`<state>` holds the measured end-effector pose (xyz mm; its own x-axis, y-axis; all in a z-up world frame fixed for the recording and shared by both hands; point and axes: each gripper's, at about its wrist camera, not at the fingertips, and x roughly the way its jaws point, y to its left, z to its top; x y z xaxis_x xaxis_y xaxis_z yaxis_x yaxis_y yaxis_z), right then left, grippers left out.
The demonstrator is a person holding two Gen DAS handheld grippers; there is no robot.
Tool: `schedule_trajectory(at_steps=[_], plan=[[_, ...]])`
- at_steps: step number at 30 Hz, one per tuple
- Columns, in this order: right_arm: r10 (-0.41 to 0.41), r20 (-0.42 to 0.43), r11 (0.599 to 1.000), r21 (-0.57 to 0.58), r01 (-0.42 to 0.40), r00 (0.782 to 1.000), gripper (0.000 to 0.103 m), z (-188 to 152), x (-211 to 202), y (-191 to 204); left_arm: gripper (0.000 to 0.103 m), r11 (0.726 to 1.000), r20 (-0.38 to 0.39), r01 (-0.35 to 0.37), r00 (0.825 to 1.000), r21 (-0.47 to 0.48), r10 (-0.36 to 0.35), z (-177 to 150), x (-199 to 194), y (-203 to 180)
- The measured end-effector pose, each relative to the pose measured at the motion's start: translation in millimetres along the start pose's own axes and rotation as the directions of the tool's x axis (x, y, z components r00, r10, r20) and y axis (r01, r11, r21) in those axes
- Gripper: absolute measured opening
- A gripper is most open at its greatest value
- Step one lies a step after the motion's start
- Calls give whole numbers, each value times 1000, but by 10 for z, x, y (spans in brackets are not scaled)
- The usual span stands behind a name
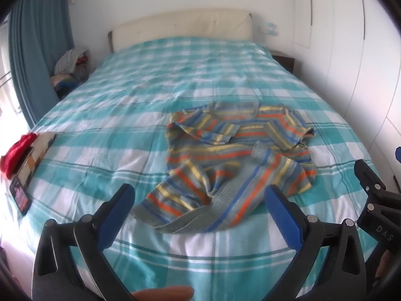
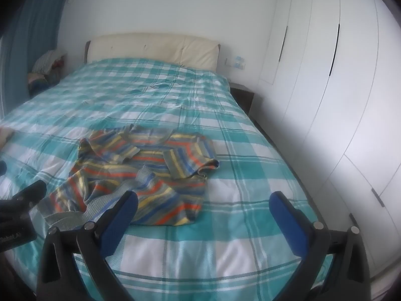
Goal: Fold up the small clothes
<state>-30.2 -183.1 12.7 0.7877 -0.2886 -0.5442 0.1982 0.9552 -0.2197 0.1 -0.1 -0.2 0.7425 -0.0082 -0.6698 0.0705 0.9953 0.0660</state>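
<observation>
The left gripper (image 1: 200, 200) stands with its jaws spread wide and nothing between the blue pads (image 1: 283, 213); it is tilted down over the near end of the bed (image 1: 125, 95). Just ahead of it, at about 12 o'clock in the left wrist view, lies the striped shirt (image 1: 233, 155), and its grey ribbed hem reaches toward the gap between the fingers without touching them. A fingertip of the person (image 1: 163, 294) shows at 6 o'clock along the lower edge.

The right gripper (image 2: 204, 204) is likewise wide open and holds nothing. In the right wrist view the shirt lies at about 11 o'clock from it, crumpled and unfolded, one sleeve doubled across the body. The left blue pad (image 2: 120, 215) overlaps the shirt's near edge in the picture; whether it touches the cloth cannot be told. Part of the other gripper's black frame shows at 9 o'clock.

The shirt rests on the teal and white checked bedspread (image 2: 175, 95), in the near half of the bed. At 9 o'clock in the left wrist view a red cloth (image 1: 17, 150) sits on a patterned folded item (image 1: 37, 160) at the bed's edge. Farther out, at 12 o'clock, is the cream headboard (image 1: 183, 25); a blue curtain (image 1: 35, 37) hangs at 10 o'clock, with a heap of clothes (image 1: 70, 62) beside it, and white wardrobe doors (image 2: 325, 75) fill the 2 o'clock side.
</observation>
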Motion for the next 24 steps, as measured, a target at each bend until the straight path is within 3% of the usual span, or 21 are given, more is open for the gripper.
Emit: schedule_trajectory(at_steps=[24], plan=[[2, -15, 1000, -9, -2, 1000, 103, -24, 68, -16, 103, 1000, 7, -13, 1000, 14, 13, -20, -12, 142]])
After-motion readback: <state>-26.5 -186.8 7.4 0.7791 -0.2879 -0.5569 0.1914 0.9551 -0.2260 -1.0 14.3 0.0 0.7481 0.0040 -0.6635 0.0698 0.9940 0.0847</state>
